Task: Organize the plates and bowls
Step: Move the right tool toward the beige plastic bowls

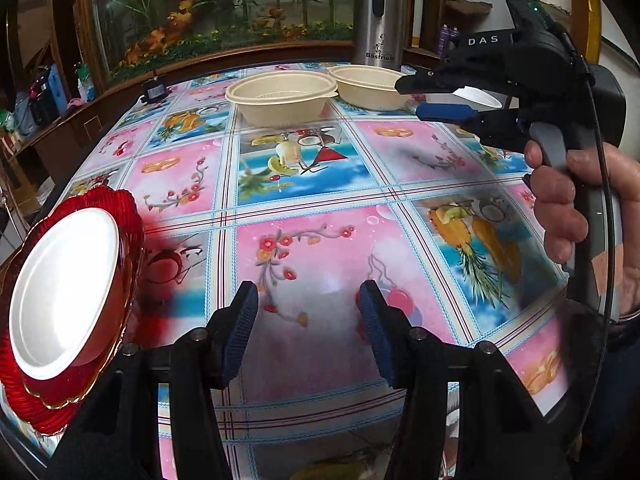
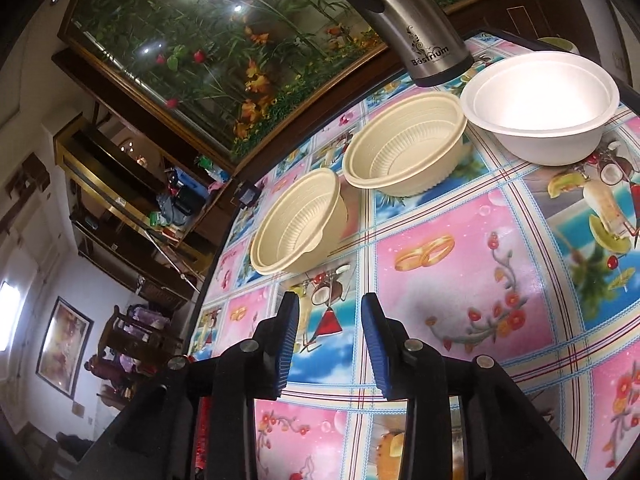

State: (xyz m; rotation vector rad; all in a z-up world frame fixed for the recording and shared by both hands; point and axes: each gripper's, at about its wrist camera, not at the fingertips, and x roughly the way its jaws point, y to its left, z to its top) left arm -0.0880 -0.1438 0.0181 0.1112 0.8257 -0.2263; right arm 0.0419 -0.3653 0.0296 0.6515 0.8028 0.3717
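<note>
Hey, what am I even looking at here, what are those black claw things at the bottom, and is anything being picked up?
No robot here: a person holds a hand-operated gripper in each hand, each with a camera looking along its fingers. The left gripper shows in its own camera's picture, which also catches the right gripper with the hand on its grip. The other picture is from the right gripper's camera. On the patterned table sit two beige bowls, a white bowl, a steel flask, and a white plate on red plates. Both grippers are open and hold nothing.

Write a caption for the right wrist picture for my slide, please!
Open, empty right claw above the fruit-print tablecloth, facing two beige bowls, a white bowl and a steel flask.
</note>
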